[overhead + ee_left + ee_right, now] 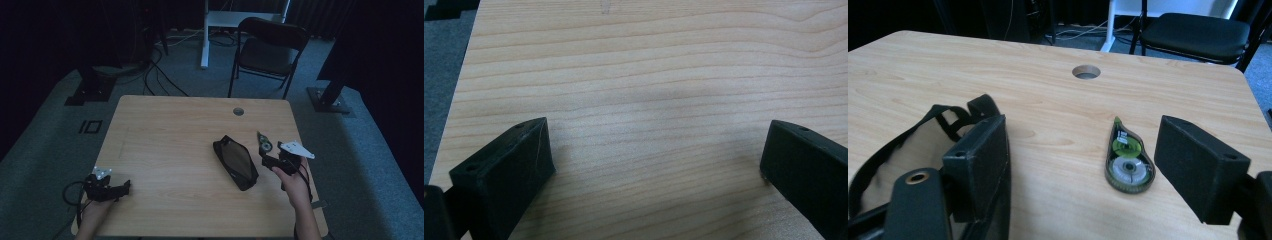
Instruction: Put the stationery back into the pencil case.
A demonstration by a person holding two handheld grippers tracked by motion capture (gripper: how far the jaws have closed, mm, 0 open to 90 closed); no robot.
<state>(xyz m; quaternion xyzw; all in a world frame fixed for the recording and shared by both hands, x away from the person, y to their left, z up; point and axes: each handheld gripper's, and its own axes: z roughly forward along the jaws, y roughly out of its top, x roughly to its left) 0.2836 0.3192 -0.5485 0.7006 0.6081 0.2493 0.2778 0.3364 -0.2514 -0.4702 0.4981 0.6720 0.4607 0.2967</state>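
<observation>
Just right of the black pouch, the right claw stands spread, nothing pinched. Between its jaws lies the correction tape: teardrop-shaped, clear-cased, green and grey reels, flat on the worktop. Well left of the pouch, the left claw stands spread.

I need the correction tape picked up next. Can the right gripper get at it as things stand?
Probably yes: the right gripper has its fingers open, and the correction tape lies flat on bare table just ahead, clear of the black pouch.
</observation>
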